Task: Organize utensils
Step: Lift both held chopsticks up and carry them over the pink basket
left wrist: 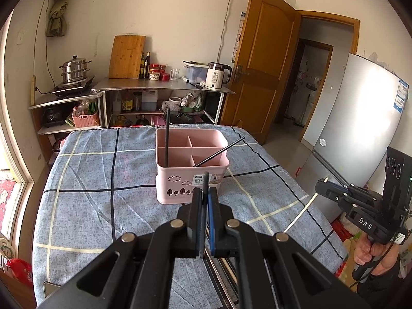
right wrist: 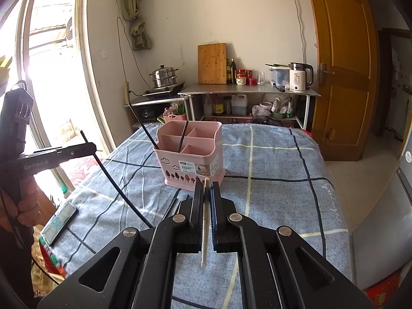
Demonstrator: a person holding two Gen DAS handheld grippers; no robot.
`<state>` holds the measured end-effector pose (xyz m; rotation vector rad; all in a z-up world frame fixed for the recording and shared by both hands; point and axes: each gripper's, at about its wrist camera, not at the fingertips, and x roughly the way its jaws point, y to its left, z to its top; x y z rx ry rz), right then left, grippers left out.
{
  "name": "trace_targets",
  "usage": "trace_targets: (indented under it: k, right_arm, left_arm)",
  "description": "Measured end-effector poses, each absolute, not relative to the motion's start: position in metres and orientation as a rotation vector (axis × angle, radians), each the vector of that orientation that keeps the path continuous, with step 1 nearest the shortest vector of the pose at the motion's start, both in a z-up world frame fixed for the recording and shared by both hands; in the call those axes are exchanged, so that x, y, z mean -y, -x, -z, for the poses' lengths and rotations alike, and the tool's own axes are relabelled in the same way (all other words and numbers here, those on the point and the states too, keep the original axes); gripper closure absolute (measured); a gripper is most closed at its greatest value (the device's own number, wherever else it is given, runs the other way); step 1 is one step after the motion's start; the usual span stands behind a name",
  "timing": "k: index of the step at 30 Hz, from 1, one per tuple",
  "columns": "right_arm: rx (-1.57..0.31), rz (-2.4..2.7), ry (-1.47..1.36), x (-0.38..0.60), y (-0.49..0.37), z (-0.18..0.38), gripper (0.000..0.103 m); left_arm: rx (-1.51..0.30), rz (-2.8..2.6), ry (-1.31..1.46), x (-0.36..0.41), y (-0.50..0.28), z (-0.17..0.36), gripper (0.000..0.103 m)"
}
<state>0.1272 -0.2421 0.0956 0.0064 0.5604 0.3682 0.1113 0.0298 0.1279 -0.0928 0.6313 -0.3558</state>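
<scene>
In the left wrist view the left gripper (left wrist: pixel 205 193) fills the lower middle of the frame, its jaws pinched tight on a black chopstick (left wrist: pixel 205 180) whose tip pokes up just above the fingertips. Straight beyond it, in the centre of the frame, a pink utensil basket (left wrist: pixel 191 180) stands on a blue checked tablecloth (left wrist: pixel 85 180); two more black chopsticks stand in its compartments, one nearly upright at the left (left wrist: pixel 167 136), one leaning out to the right (left wrist: pixel 221 150). At the right edge of that frame the right gripper (left wrist: pixel 322 181), held in a hand (left wrist: pixel 370 252), is closed on a pale chopstick (left wrist: pixel 300 215) that slants down toward the cloth. The right wrist view shows the same grip from behind: the pale stick runs between the shut jaws in the lower middle, with the basket just above them in the frame. A phone (right wrist: pixel 60 221) lies on the cloth at lower left.
</scene>
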Motion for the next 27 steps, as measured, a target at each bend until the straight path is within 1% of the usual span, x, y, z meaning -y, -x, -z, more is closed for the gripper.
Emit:
trace_targets:
  k: [11,27]
  right_arm:
    - [-0.496,-0.427,-0.005,0.215,-0.157,-0.128,0.099]
    - [-0.365,-0.498,-0.053,0.167,-0.219,-0.184,0.099]
  left_arm:
    - [-0.627,0.361,0.083,-0.031,-0.144,-0.159,0.098]
    - [-0.514,0.355,0.059,-0.032,-0.207,-0.233,0.098]
